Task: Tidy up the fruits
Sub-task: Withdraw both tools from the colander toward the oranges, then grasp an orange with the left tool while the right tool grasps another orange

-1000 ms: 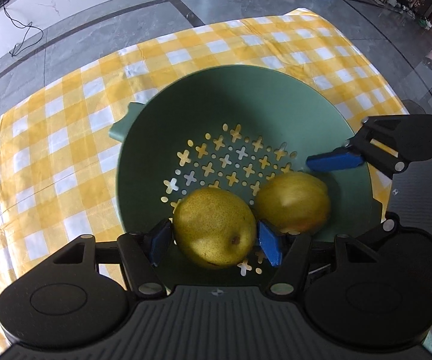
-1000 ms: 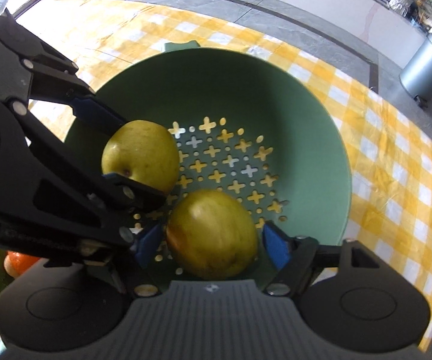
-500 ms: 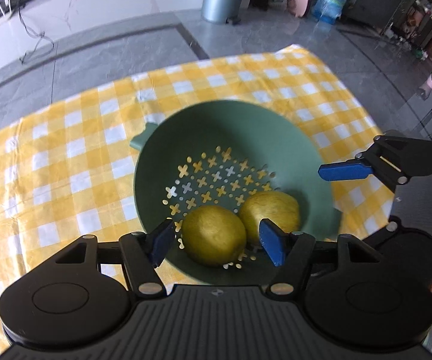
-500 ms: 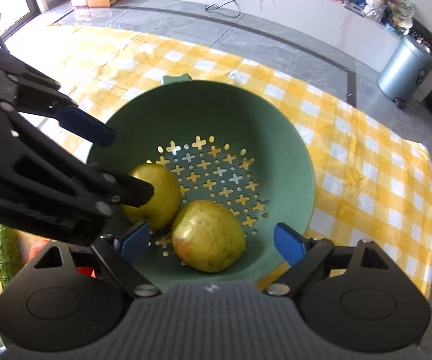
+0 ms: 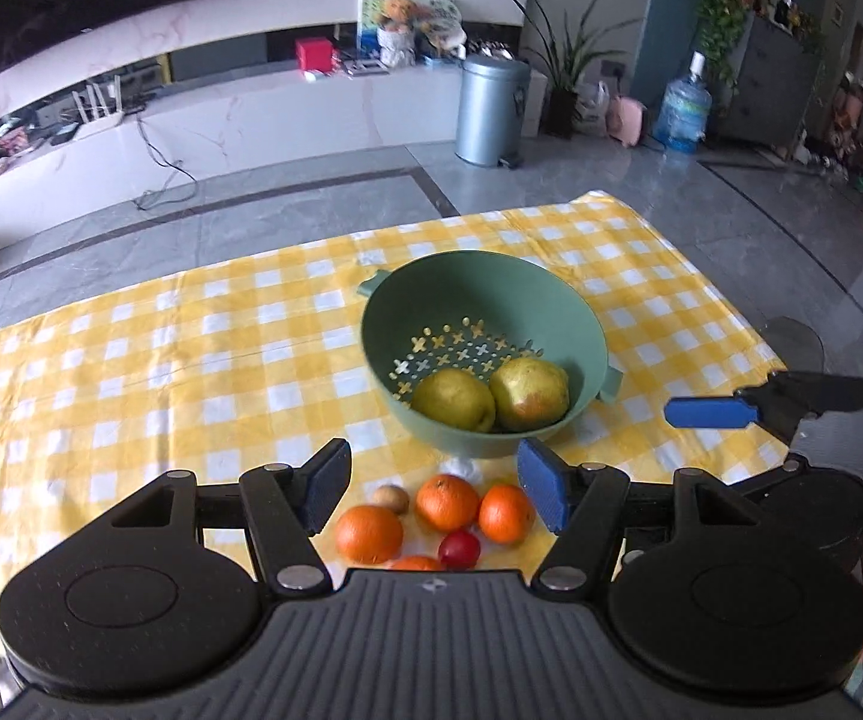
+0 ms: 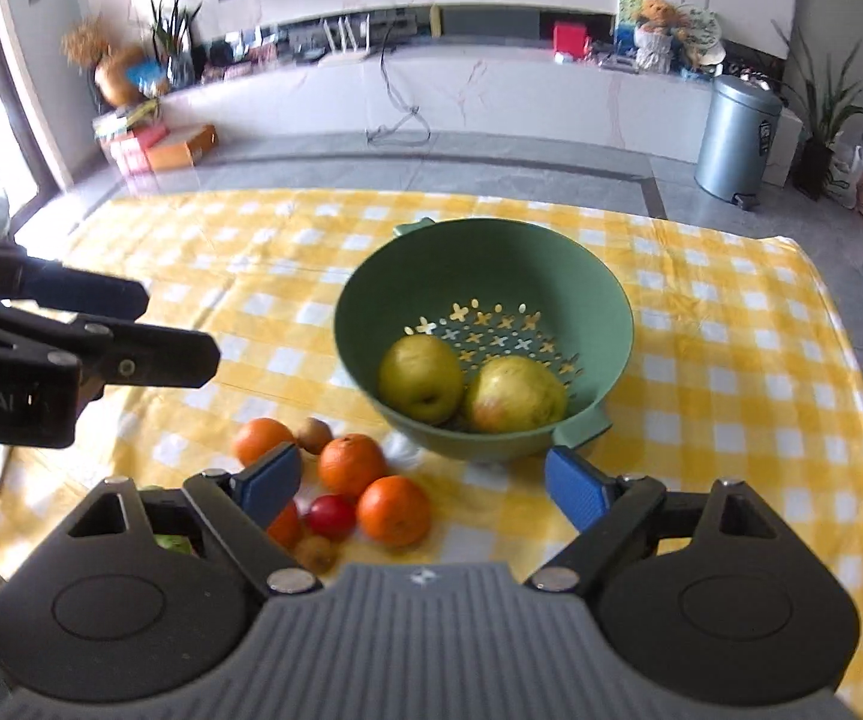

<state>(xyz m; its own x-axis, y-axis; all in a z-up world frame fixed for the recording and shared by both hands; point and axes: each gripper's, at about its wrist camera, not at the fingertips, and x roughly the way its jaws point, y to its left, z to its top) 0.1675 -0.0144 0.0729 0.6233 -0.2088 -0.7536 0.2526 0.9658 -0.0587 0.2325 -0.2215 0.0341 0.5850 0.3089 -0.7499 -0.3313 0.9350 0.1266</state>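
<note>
Left tongs (image 5: 434, 495): blue pads spread wide, nothing between them — they hang above the loose fruit at the near edge of the cloth.
Right tongs (image 6: 425, 486): jaws have just been opening and stand wide, nothing gripped; in the left wrist view one blue pad shows at the right edge.
Pears: two yellow-green pears lie side by side and touching in the near part of the colander — the left pear (image 5: 454, 399) plainer, the right pear (image 5: 528, 394) with a reddish blush low on its skin.
Colander (image 5: 431, 300): green, cross-shaped holes in its floor, a small handle on the far left rim and another on the near right; it stands upright on the cloth, right of the centre.
Loose fruit: oranges (image 5: 447, 502) cluster just near of the colander, with a small red fruit (image 5: 459, 549) among them and a brown kiwi (image 6: 313, 435) beside the far-left orange; a second kiwi (image 6: 315, 552) lies nearer, partly hidden by the right tongs' body.
Cloth (image 5: 131, 360): yellow-and-white check, spread flat under everything; whether it covers a counter cannot be told.
Room beyond: grey tiled floor, a metal pedal bin (image 5: 491, 111) and a long white unit along the far wall.
</note>
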